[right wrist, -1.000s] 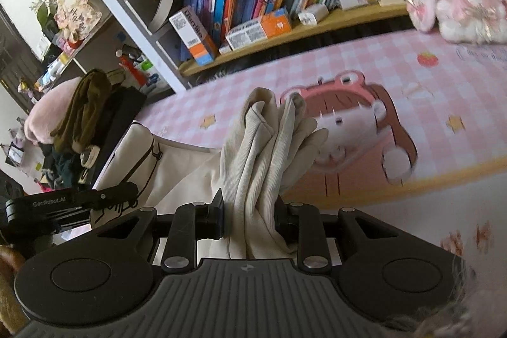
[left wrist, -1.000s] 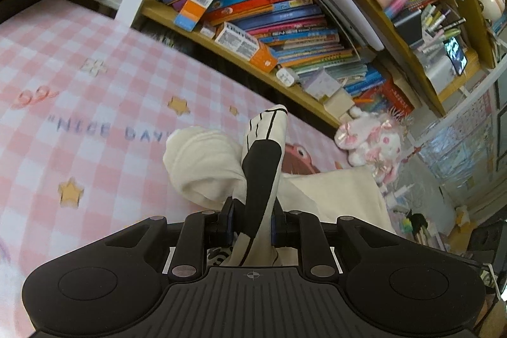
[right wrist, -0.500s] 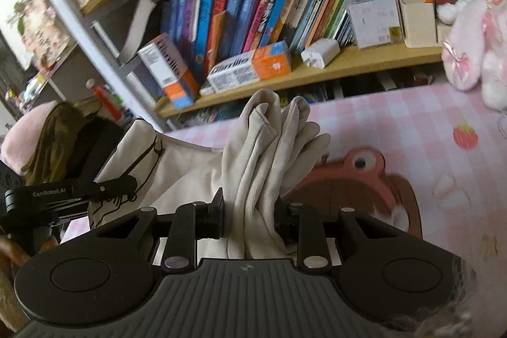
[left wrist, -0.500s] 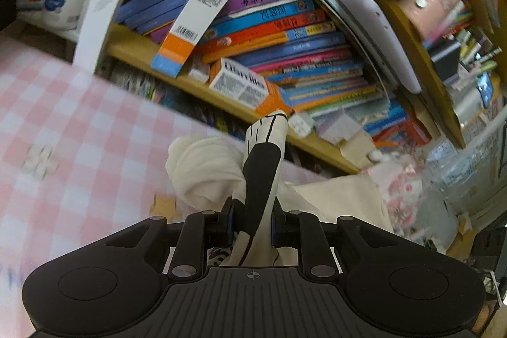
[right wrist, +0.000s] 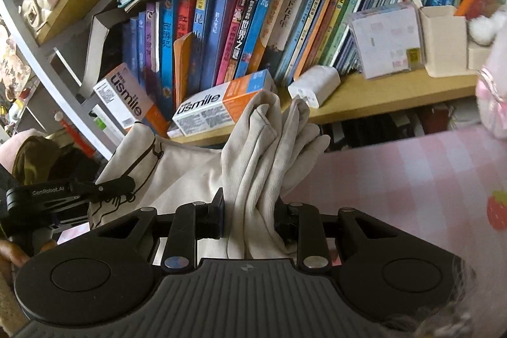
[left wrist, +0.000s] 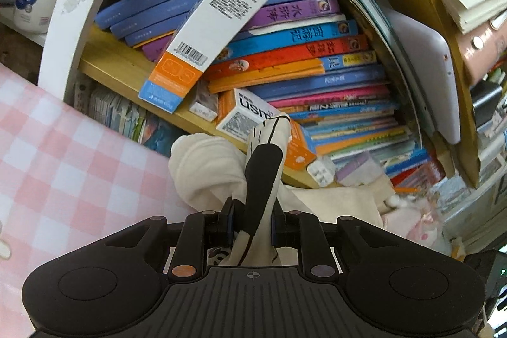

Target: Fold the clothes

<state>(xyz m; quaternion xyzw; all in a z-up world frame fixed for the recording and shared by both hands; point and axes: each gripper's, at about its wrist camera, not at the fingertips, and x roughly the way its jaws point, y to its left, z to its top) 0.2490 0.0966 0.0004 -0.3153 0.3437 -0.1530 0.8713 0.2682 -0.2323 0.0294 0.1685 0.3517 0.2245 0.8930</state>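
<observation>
A cream garment with black print (left wrist: 202,170) hangs between my two grippers above the pink checked cloth (left wrist: 63,167). My left gripper (left wrist: 252,224) is shut on a bunched edge of it, where a black printed patch shows. My right gripper (right wrist: 252,219) is shut on another bunched fold of the same garment (right wrist: 269,148). In the right wrist view the garment spreads to the left (right wrist: 177,167), where the left gripper (right wrist: 73,190) holds it. Both grippers are raised and face the bookshelf.
A wooden bookshelf (left wrist: 120,65) packed with books (left wrist: 301,53) stands close behind the pink cloth (right wrist: 412,179). White and orange boxes (right wrist: 218,103) lie on the shelf. A pink plush toy (right wrist: 494,97) sits at the right. Clothes are piled at the left (right wrist: 35,154).
Both grippers have risen and moved toward the bookshelf with the garment held. The shelf fills much more of both views and less of the pink cloth shows.
</observation>
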